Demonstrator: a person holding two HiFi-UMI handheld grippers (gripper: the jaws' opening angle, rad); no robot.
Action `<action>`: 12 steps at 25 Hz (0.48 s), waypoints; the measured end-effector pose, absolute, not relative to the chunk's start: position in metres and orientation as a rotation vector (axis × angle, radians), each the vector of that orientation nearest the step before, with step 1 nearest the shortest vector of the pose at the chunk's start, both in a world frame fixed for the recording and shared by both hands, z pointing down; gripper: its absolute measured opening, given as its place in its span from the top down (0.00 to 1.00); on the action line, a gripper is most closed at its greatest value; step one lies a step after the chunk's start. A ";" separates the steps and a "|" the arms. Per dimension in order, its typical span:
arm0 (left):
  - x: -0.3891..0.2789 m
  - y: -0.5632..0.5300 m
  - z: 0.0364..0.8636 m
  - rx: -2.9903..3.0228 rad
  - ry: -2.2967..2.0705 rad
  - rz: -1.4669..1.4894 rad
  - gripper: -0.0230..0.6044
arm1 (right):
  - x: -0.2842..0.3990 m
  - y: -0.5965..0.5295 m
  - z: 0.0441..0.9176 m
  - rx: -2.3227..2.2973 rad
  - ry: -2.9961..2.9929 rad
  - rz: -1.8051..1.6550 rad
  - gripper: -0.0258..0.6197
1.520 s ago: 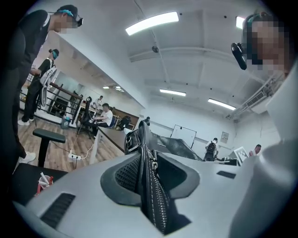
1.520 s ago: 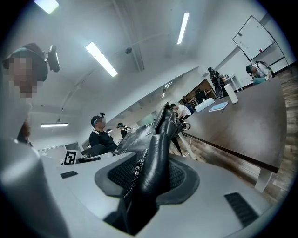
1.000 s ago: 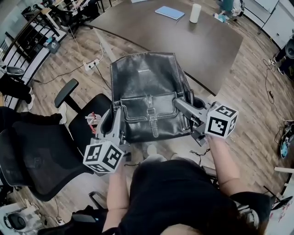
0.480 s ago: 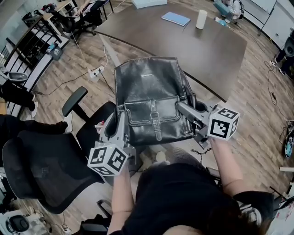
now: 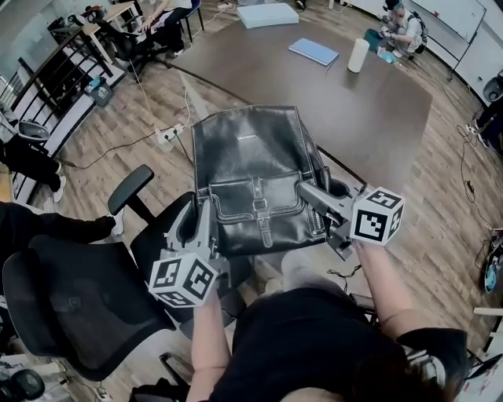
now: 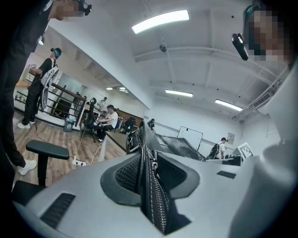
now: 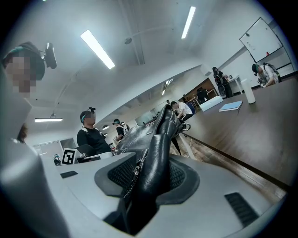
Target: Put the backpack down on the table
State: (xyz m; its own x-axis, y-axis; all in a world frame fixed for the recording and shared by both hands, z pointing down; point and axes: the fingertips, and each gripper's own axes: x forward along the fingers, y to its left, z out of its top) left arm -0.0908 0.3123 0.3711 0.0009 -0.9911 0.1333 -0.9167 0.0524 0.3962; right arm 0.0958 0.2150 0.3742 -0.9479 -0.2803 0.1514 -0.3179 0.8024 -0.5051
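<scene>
A black leather backpack hangs flat in the air between my two grippers, its front flap and buckle facing up. My left gripper is shut on its left side seam, and the zipper edge sits pinched between the pads. My right gripper is shut on the right side, where a fold of leather is clamped in the jaws. The dark brown table lies just ahead, and the backpack's far end reaches over its near edge.
A black office chair stands at my left, close to the left gripper. On the table's far part lie a blue notebook, a white cup and a pale box. A power strip and cables lie on the wooden floor. People stand beyond.
Both grippers have carried the backpack forward towards the table, which now lies nearer. The grip on both sides is unchanged.
</scene>
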 end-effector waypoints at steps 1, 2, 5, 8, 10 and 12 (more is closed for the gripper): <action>-0.096 0.302 0.370 1.906 -1.977 -0.275 0.78 | 0.090 0.203 0.374 0.470 -2.916 0.836 0.71; -0.102 0.289 0.368 1.898 -1.986 -0.275 0.78 | 0.083 0.189 0.372 0.456 -2.913 0.835 0.71; -0.114 0.253 0.361 1.876 -2.016 -0.269 0.78 | 0.069 0.147 0.367 0.416 -2.914 0.837 0.71; -0.116 0.222 0.357 1.862 -2.041 -0.265 0.78 | 0.064 0.114 0.364 0.389 -2.922 0.840 0.71; -0.116 0.205 0.356 1.849 -2.047 -0.272 0.78 | 0.063 0.095 0.363 0.376 -2.920 0.841 0.71; -0.118 0.187 0.353 1.847 -2.054 -0.275 0.78 | 0.061 0.076 0.359 0.366 -2.923 0.838 0.71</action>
State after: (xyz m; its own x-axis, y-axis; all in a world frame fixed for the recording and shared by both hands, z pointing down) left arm -0.1183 0.1870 0.3528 -0.0777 -0.9876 0.1367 -0.9168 0.1246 0.3795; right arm 0.0607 0.0759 0.3593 -0.9683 -0.2064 0.1408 -0.2497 0.8219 -0.5120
